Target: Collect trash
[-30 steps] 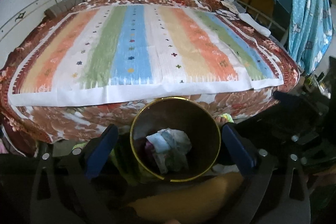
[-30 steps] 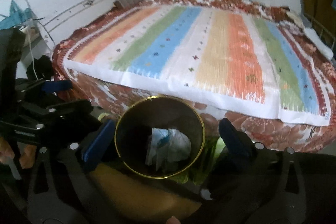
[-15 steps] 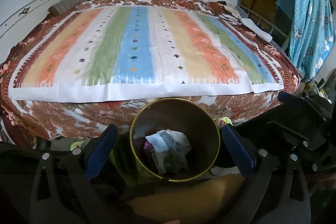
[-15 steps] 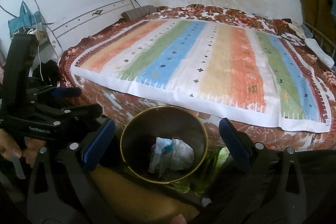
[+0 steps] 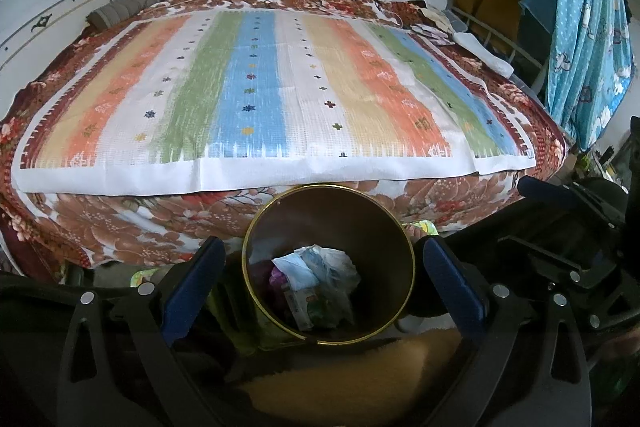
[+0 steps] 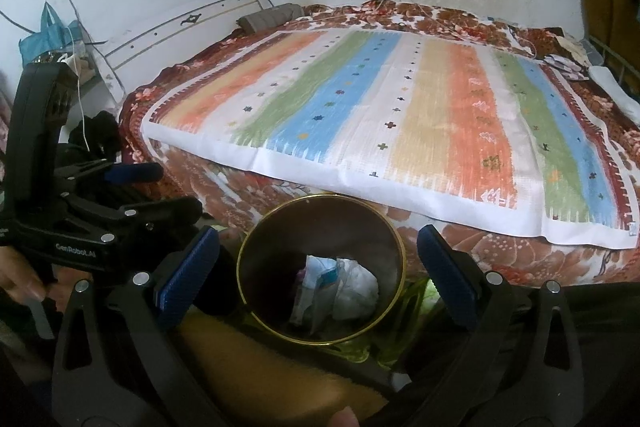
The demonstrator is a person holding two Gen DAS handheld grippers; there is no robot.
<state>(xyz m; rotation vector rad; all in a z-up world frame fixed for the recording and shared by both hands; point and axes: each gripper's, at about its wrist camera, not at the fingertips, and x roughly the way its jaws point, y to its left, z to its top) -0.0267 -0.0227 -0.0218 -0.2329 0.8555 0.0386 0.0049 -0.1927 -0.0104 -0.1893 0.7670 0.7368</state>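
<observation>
A dark round bin [image 5: 362, 217] with a gold rim stands on the floor at the foot of the bed. Crumpled white and blue trash [image 5: 320, 273] lies inside it with a printed packet. My left gripper [image 5: 320, 247] hangs open above the bin, its blue pads [image 5: 192, 279] spread on either side of the rim and holding nothing. In the right wrist view the same bin [image 6: 280, 227] and trash [image 6: 348, 287] sit below my right gripper [image 6: 317, 237], which is open and empty too. Each gripper shows at the edge of the other's view.
A bed [image 5: 256, 91] with a striped cover over a floral blanket fills the space beyond the bin. Clothes and a blue cloth [image 5: 584, 27] hang at the right. A blue bag [image 6: 48, 35] hangs at the left wall. A tan fuzzy fabric [image 6: 256, 359] lies in front of the bin.
Both views have tilted up and drawn back a little, showing more of the wall and bed. The trash stays in the bin. Both grippers stay open.
</observation>
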